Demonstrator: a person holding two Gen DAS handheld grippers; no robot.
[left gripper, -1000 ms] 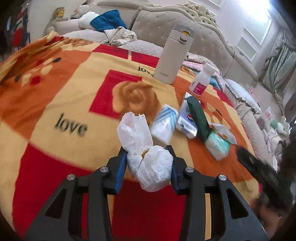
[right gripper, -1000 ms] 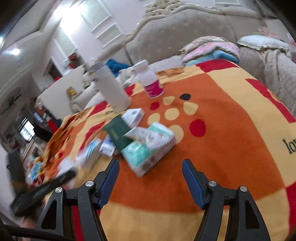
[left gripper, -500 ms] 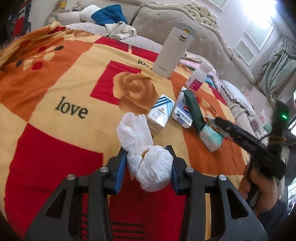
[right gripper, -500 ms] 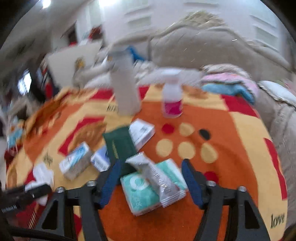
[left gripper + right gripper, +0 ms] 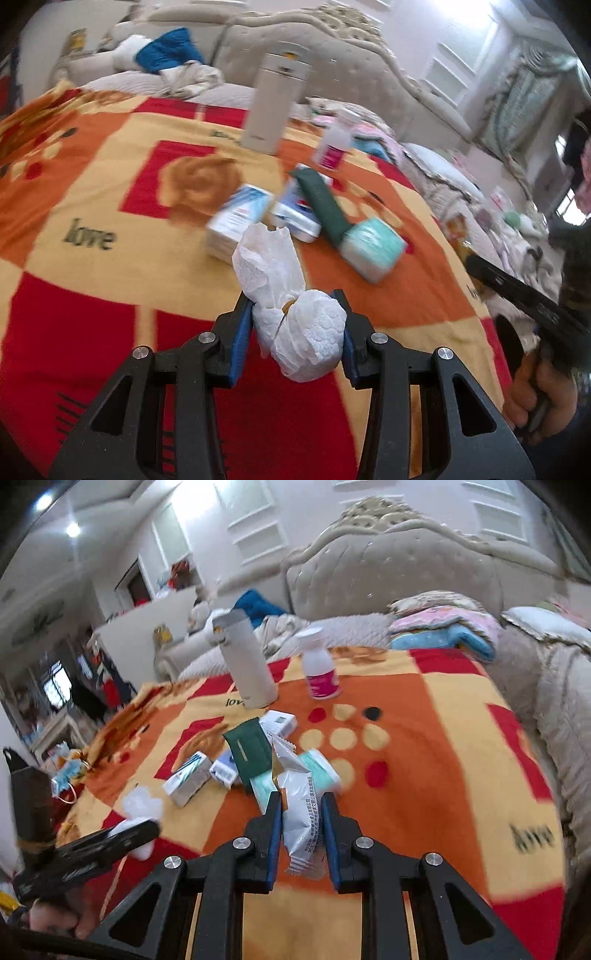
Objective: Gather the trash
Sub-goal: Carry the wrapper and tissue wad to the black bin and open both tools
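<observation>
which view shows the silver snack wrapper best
The right wrist view: the silver snack wrapper stands clamped between the right gripper pads, close up, its printed side facing the camera. The left wrist view shows no wrapper, only the right gripper's black body entering at the right edge.

A bed fills the room, spread with an orange, red and yellow blanket (image 5: 424, 738) printed with "love"; behind it rises a tufted beige headboard (image 5: 399, 568) with carved trim; folded pink and blue bedding (image 5: 443, 627) lies at its foot. The walls are pale with white panelled mouldings (image 5: 258, 535); pale curtains (image 5: 524, 96) hang by a bright window; a ceiling light (image 5: 72, 528) glows.
</observation>
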